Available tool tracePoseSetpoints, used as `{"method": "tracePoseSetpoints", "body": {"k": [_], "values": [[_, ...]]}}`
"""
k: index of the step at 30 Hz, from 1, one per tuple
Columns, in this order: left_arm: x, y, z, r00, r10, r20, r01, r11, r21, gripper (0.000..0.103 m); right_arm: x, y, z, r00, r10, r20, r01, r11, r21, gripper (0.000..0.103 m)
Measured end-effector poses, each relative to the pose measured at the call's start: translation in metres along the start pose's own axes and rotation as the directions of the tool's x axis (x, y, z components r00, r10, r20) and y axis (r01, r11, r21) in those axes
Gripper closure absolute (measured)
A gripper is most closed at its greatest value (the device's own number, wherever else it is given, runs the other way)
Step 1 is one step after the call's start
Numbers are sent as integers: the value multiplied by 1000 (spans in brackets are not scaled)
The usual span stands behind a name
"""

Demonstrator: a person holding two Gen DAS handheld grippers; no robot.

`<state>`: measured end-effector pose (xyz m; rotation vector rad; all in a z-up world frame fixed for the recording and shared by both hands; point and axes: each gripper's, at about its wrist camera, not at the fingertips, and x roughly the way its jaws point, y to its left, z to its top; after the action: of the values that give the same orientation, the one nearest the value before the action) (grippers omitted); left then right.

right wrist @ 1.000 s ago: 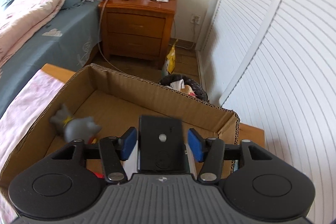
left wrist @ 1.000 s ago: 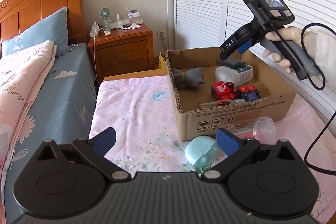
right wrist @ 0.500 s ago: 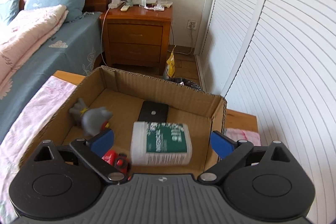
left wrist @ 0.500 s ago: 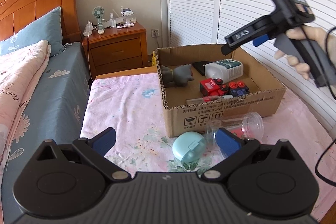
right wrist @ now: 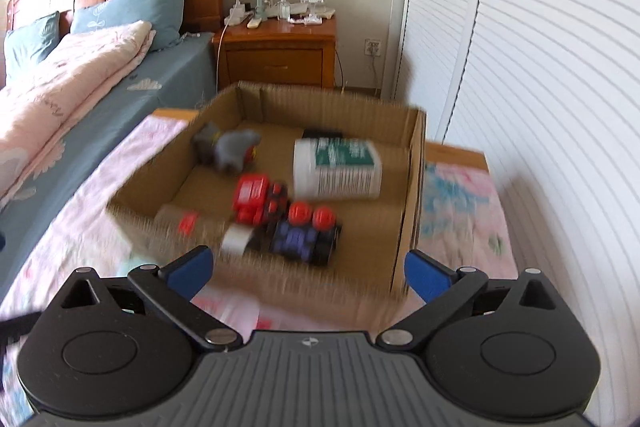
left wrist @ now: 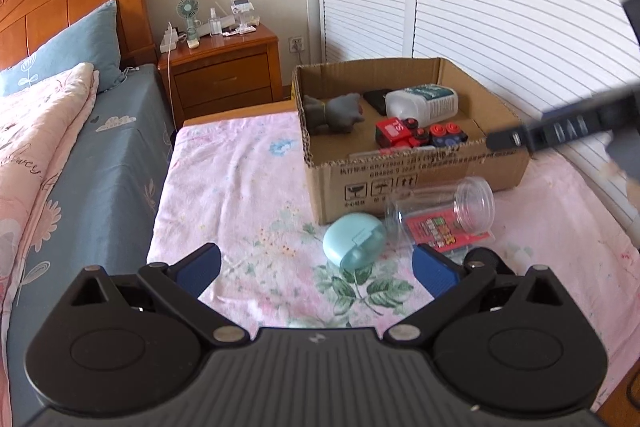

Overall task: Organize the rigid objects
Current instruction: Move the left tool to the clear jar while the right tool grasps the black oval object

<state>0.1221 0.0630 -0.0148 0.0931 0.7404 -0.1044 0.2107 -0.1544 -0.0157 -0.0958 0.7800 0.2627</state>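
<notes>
A cardboard box [left wrist: 420, 175] stands on the pink cloth and holds a grey toy [left wrist: 332, 111], a black flat item [left wrist: 378, 99], a white bottle [left wrist: 422, 101], a red toy truck [left wrist: 398, 133] and a blue toy car [left wrist: 446, 135]. A mint case [left wrist: 354, 241] and a clear jar [left wrist: 444, 215] lie on the cloth in front of the box. My left gripper [left wrist: 316, 267] is open, just short of the mint case. My right gripper [right wrist: 306, 267] is open and empty, above the box's near wall [right wrist: 280, 279]; it also shows at the right edge of the left wrist view [left wrist: 560, 131].
A bed with a blue sheet [left wrist: 88, 163] and pink quilt lies to the left. A wooden nightstand [left wrist: 224, 67] with a small fan stands behind. White louvred doors [left wrist: 500, 7] line the right side. Pink cloth [left wrist: 240, 187] stretches left of the box.
My right gripper let go of the black flat item in the box, opened, and pulled back and to the right. My left gripper drew back a little from the box.
</notes>
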Motion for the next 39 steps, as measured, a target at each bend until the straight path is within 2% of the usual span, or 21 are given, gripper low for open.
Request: {"method": "tracePoseSetpoints", "body": {"k": [6,15,18,26,35,37,39], "values": [[4,-3,-5,1000,-8,-19,8,1000,7,2,4,19,-52,996,39,-74,-40,999,-12,0],[13,-7,-10,998,-28,-49,29,1000,8,2,16,53,-94,992,-11,-127,-4,993,-116,0],[14,-8,-11,998,-34,-51,35,999,13,2,18,54,-100,991,-46,-129,29,991,-133,0],[17,-11,-12,997,-48,-61,50,999,20,2,9,21,-105,986,-85,-140,78,996,-51,0],[18,-13,-12,996,-60,-61,61,998,24,2,8,-17,-107,974,-166,-154,177,982,61,0],[18,-13,-13,996,-60,-62,62,998,21,2,8,-15,-106,974,-154,-167,167,984,69,0],[18,-12,-13,996,-61,-61,62,998,18,2,7,-7,-107,980,-109,-165,120,991,56,0]]}}
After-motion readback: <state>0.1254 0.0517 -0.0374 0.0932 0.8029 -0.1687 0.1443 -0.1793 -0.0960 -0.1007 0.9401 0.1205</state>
